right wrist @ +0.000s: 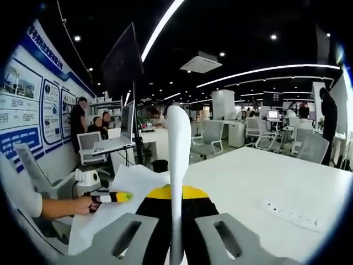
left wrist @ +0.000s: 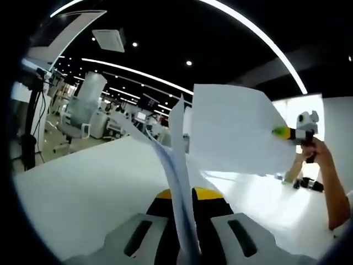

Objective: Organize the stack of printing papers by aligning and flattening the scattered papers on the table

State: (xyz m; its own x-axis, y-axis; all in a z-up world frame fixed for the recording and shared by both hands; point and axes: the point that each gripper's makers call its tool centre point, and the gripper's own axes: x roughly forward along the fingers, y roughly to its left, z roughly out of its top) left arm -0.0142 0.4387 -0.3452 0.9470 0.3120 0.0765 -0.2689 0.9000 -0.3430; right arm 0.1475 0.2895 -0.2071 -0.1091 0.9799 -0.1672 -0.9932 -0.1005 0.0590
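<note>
Light: your scene is bright, lit by ceiling strip lights [left wrist: 138, 73] and spot lamps | Glare: white surface [right wrist: 265, 176] and papers [left wrist: 237, 130] near washed out | Blur: your near fingers [right wrist: 132, 237] soft | Distortion: strong fisheye bending at edges

- Two grippers: the left gripper [left wrist: 187, 243] and the right gripper [right wrist: 175, 243], each with its jaws closed on an edge of the papers [left wrist: 237, 130].
- The papers: at least three sheets fanned apart in the left gripper view; the exact number cannot be told.
- One white table [right wrist: 265, 176].
- One white power strip [right wrist: 290, 216], near the table's right edge in the right gripper view.
- One hand [left wrist: 317, 149] on a gripper handle in the left gripper view.
- At least four people standing or seated in the office behind, in the right gripper view.
- Several white office chairs; their number is unclear.
</note>
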